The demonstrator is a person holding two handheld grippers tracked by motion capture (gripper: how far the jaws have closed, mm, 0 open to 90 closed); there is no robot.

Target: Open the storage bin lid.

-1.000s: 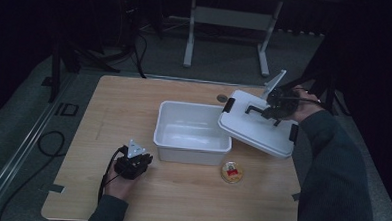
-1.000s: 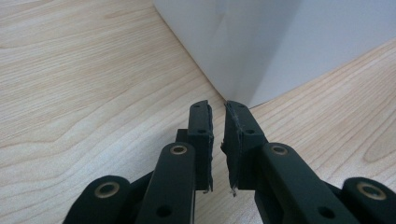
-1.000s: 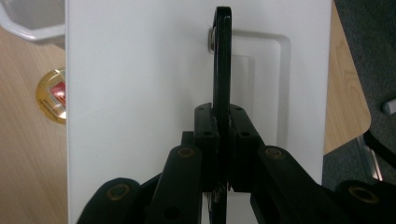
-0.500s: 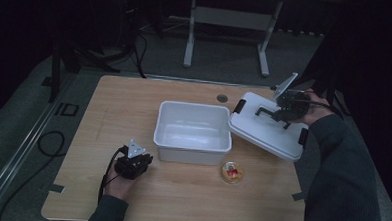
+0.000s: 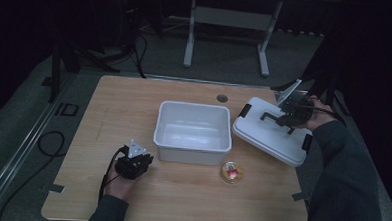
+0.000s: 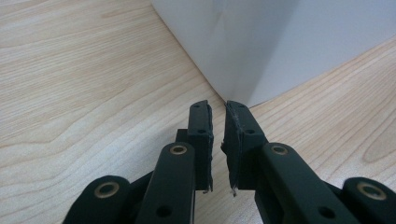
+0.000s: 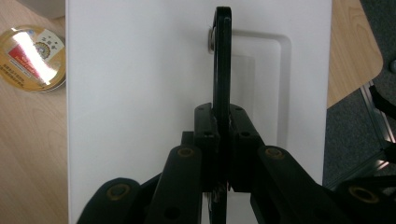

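Note:
A white bin (image 5: pixel 194 106) stands open in the middle of the wooden table. Its white lid (image 5: pixel 268 136) is off to the right of it, low over the table's right side. My right gripper (image 5: pixel 283 118) is shut on the lid's black handle (image 5: pixel 269 115). In the right gripper view the handle (image 7: pixel 222 56) stands edge-on between the jaws of that gripper (image 7: pixel 222 112), above the lid (image 7: pixel 140 93). My left gripper (image 5: pixel 144 161) rests on the table by the bin's front left corner. Its jaws (image 6: pixel 218 109) stand a narrow slit apart, empty, pointing at the bin's wall (image 6: pixel 280 42).
A small round gold tin (image 5: pixel 232 172) with a red label lies on the table in front of the bin, also beside the lid (image 7: pixel 32 58). The table's right edge (image 5: pixel 300 195) runs under the lid's far end. A dark round grommet (image 5: pixel 222 98) sits behind the bin.
My right gripper has carried the lid to the right and a little down, off the bin's right rim. The left gripper has stayed where it was.

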